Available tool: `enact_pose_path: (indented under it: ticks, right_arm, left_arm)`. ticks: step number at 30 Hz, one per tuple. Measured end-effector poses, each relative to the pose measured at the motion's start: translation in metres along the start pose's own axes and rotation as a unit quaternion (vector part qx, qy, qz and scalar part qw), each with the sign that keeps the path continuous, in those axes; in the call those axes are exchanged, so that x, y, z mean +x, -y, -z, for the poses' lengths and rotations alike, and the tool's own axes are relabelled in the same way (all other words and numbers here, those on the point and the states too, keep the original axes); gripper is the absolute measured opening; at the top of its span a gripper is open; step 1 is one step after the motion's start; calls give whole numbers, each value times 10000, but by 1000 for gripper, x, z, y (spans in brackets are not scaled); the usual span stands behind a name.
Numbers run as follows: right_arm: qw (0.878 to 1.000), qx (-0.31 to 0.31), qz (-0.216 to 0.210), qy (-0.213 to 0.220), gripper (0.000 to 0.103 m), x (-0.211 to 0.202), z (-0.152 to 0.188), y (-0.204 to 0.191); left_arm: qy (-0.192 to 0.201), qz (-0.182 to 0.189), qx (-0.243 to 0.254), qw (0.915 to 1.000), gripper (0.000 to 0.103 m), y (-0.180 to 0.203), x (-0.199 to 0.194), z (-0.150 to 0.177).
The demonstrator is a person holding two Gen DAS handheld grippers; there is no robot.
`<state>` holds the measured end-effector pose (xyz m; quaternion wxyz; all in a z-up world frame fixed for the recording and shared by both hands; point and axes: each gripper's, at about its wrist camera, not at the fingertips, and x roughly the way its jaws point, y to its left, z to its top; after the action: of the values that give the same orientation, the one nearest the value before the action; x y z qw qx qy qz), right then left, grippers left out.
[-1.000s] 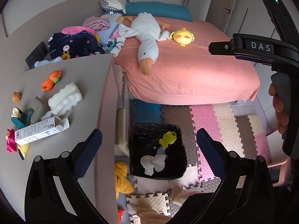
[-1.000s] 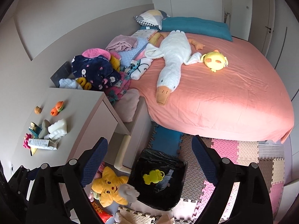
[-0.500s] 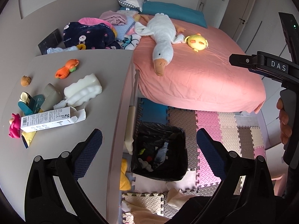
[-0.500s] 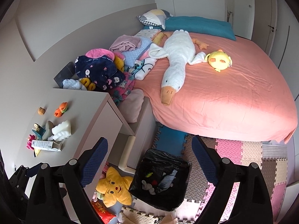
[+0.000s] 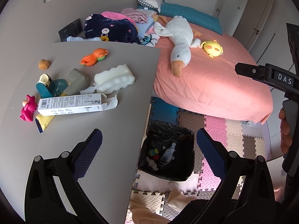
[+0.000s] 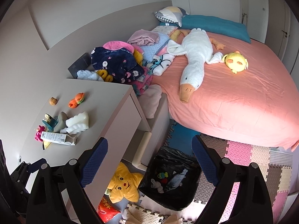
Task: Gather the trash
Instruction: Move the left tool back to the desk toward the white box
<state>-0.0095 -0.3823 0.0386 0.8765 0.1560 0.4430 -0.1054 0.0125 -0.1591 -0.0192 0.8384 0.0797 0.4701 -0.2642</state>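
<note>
A black-lined trash bin [image 5: 184,175] [image 6: 179,156] stands on the floor beside the desk, with several small items inside. On the grey desk [image 5: 115,130] [image 6: 104,102] lie an opened white carton [image 5: 71,106] [image 6: 56,137], white foam packing [image 5: 114,78] [image 6: 78,123], a grey piece [image 5: 76,81], a teal box [image 5: 50,87] and yellow scrap [image 5: 44,121]. My left gripper [image 5: 147,145] is open and empty, above the desk's right edge and the bin. My right gripper [image 6: 149,155] is open and empty, high above the bin.
Small toys sit on the desk: an orange one [image 5: 94,57], a pink one [image 5: 28,108], a brown one [image 5: 44,64]. A pink bed [image 6: 233,93] holds a goose plush [image 6: 194,56] and clothes. A yellow star pillow [image 6: 124,184] lies under the desk. Foam mats [image 5: 214,128] cover the floor.
The left gripper has swung left and back over the desk. A yellow toy and white scrap falling a second ago now lie in the bin. The right gripper rose slightly.
</note>
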Motion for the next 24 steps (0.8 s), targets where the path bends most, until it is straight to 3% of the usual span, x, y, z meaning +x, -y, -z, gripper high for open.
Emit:
enact_pose_path:
  ticks: [11,18,24]
  right_arm:
    - [9995,-238,-201,-98,91,16,-3,-21]
    - [9987,-314,-386,-114,91,31,-11,-31]
    - [9979,-488,-427,-67,91,39,-17,-41]
  left_arm:
    - [14,-411,-820,9958,97,-38,6,-6]
    - [49,-762,-1489,9859,97,-70,15,-16]
    - [74,-997,-2099,9726,97,-96,26,-25]
